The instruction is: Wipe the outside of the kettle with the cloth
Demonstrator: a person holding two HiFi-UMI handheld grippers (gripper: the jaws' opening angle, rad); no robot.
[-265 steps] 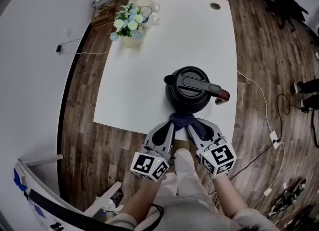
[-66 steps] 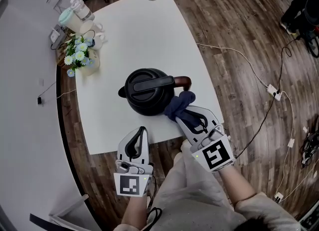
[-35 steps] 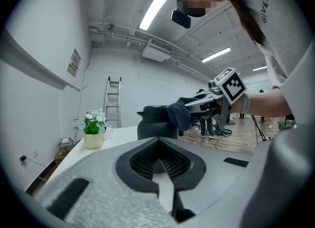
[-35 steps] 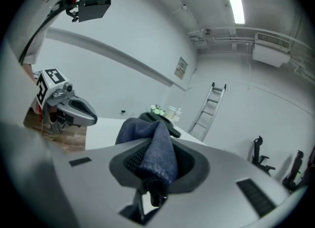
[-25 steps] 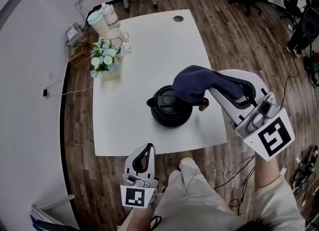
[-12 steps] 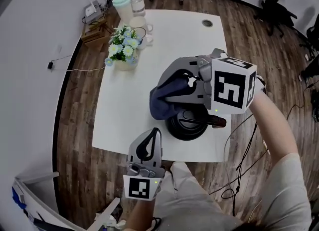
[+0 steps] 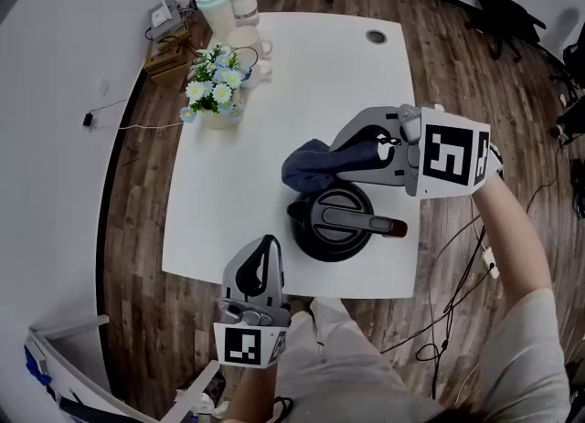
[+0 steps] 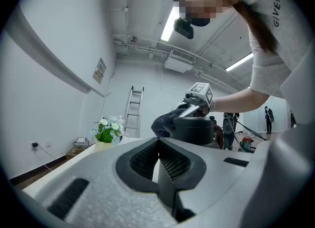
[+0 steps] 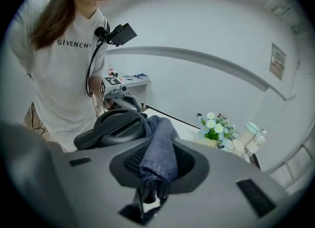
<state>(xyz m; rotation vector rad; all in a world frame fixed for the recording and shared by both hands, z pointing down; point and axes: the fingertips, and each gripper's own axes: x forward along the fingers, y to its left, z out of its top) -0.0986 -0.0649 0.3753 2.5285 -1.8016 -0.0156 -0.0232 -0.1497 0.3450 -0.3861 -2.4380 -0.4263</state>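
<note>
While the right gripper [image 7: 345,162] clamps a bunched dark blue cloth [image 7: 308,164] against the far side of a black kettle [image 7: 334,222], the left gripper [image 7: 264,249] hangs idle off the near edge of the white table [image 7: 302,74]. Its jaws are pressed together with nothing between them.

The wiping looks to be under way rather than finished. The cloth sits at the kettle's far upper shoulder, towards the spout side, and appears to touch the body there. Nothing shows which parts have already been wiped. As a judgement, the near face, the handle side and the lower wall remain to be covered, because the cloth is nowhere near them now.

From the right gripper view, the cloth [image 9: 158,155] runs as a folded strip through the closed jaws and drapes onto the edge of the kettle [image 9: 110,126].

The kettle stands upright near the table's near edge, well apart from a vase of white and blue flowers [image 7: 212,90] at the far left. It is squat and round, matte black, with a flat lid and a broad black handle lying across the top. The handle's end, pointing to the person's right, is reddish brown. A short spout points left. No stains or wet streaks can be made out on it.
</note>
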